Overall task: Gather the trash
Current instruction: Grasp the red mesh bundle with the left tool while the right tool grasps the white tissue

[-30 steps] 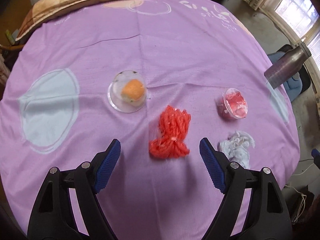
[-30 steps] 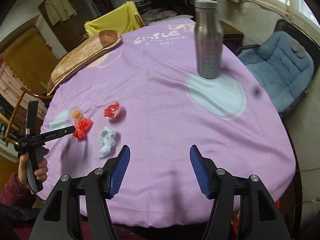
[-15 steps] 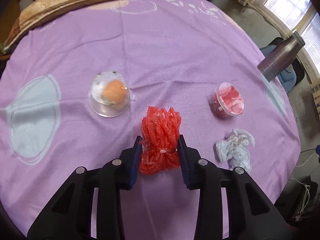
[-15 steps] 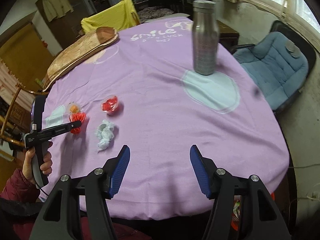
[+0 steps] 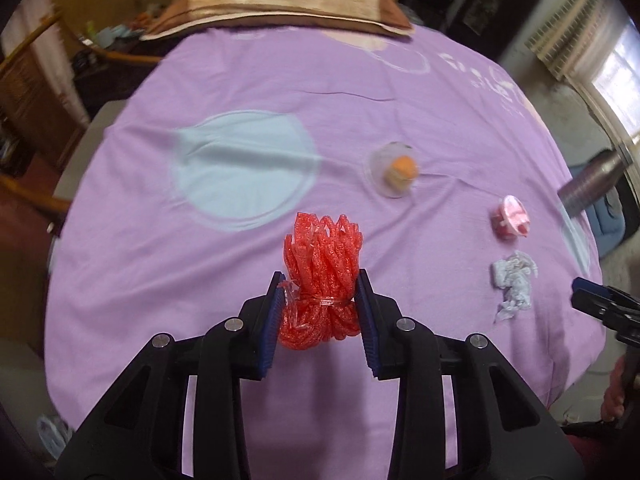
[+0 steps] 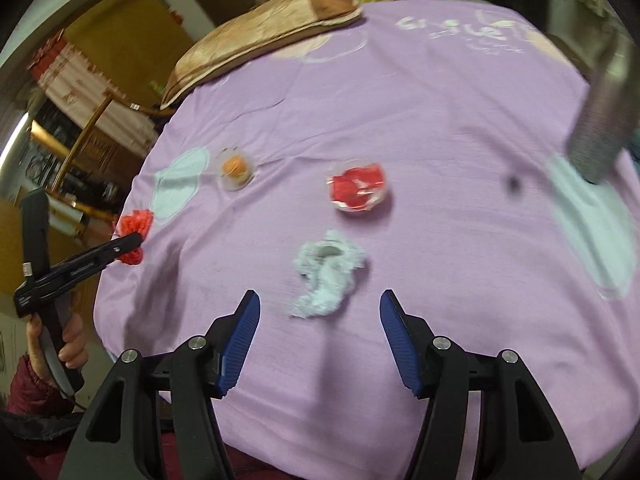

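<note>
- On the purple tablecloth, the left gripper is clamped on the red foam net; both blue pads press the bundle at its tied waist. Its jaws closed on the net within the last second.
- Whether the net rests on the cloth or is lifted clear cannot be told from the left wrist view; the lower end of the bundle is partly hidden between the pads.
- From the right wrist view the same net appears at the left edge of the table, partly covered by the left gripper's black finger. A hand in a dark red sleeve holds that tool; the sleeve is cut off by the frame edge.
- Right gripper: jaws spread, nothing between the pads. The crumpled white tissue lies on the cloth just ahead of the gap, untouched.
- Beyond the tissue lies a clear cup with red scraps; farther left, a clear cup with an orange piece. Motion blur makes their contents hard to identify.
- A metal bottle is blurred and cut off at the right edge of the frame.
- A brown cushion lies at the far table edge.
</note>
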`<control>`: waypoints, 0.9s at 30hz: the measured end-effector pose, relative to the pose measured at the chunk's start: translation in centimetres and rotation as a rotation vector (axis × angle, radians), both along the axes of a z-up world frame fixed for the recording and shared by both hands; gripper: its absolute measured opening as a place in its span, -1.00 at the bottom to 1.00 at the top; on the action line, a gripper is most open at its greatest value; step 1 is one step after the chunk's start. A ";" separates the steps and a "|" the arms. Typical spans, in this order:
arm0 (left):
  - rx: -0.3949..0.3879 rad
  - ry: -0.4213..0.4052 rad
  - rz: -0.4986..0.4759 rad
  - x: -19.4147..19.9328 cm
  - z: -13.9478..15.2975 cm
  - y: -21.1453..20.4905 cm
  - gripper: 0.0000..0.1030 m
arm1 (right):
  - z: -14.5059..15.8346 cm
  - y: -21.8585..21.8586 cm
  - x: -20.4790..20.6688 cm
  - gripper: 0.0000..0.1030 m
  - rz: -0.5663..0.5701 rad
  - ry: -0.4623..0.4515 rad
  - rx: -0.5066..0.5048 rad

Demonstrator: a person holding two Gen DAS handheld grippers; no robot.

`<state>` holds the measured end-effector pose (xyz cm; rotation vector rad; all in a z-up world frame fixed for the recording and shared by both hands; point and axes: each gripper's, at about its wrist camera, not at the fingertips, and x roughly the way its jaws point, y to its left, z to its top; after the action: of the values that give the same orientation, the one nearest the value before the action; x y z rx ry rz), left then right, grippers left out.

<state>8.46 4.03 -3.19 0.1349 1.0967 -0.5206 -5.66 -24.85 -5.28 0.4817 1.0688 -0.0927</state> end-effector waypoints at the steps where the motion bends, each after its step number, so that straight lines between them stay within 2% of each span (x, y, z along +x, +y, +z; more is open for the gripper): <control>1: 0.002 -0.004 0.028 -0.3 0.2 1.0 -0.31 | -0.4 0.4 0.8 0.20 0.020 0.012 0.001; 6: 0.006 -0.019 0.131 -1.7 1.2 5.2 -0.31 | -2.9 2.1 4.3 0.20 0.092 0.080 -0.003; 10: 0.009 -0.030 0.179 -2.7 1.8 7.2 -0.31 | -3.6 3.2 5.8 0.19 0.126 0.101 -0.038; 11: 0.008 -0.032 0.186 -2.8 1.9 7.5 -0.31 | -3.7 3.4 6.0 0.10 0.135 0.103 -0.048; 13: 0.004 -0.037 0.195 -2.9 2.2 7.9 -0.31 | -3.8 3.9 6.3 -0.22 0.152 0.109 -0.062; 15: 0.000 -0.044 0.195 -3.0 2.4 8.0 -0.31 | -3.8 4.1 6.3 -0.66 0.161 0.111 -0.060; 18: -0.011 -0.052 0.186 -3.0 2.7 7.8 -0.31 | -3.2 4.3 6.1 -0.82 0.166 0.095 -0.067; 27: -0.039 -0.058 0.109 -2.5 2.9 5.6 -0.31 | -0.5 4.2 4.6 -0.86 0.140 0.035 -0.103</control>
<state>5.97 9.64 -0.31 0.0553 1.0310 -0.4371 -1.02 -20.68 -5.75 0.3129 1.1233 -0.0324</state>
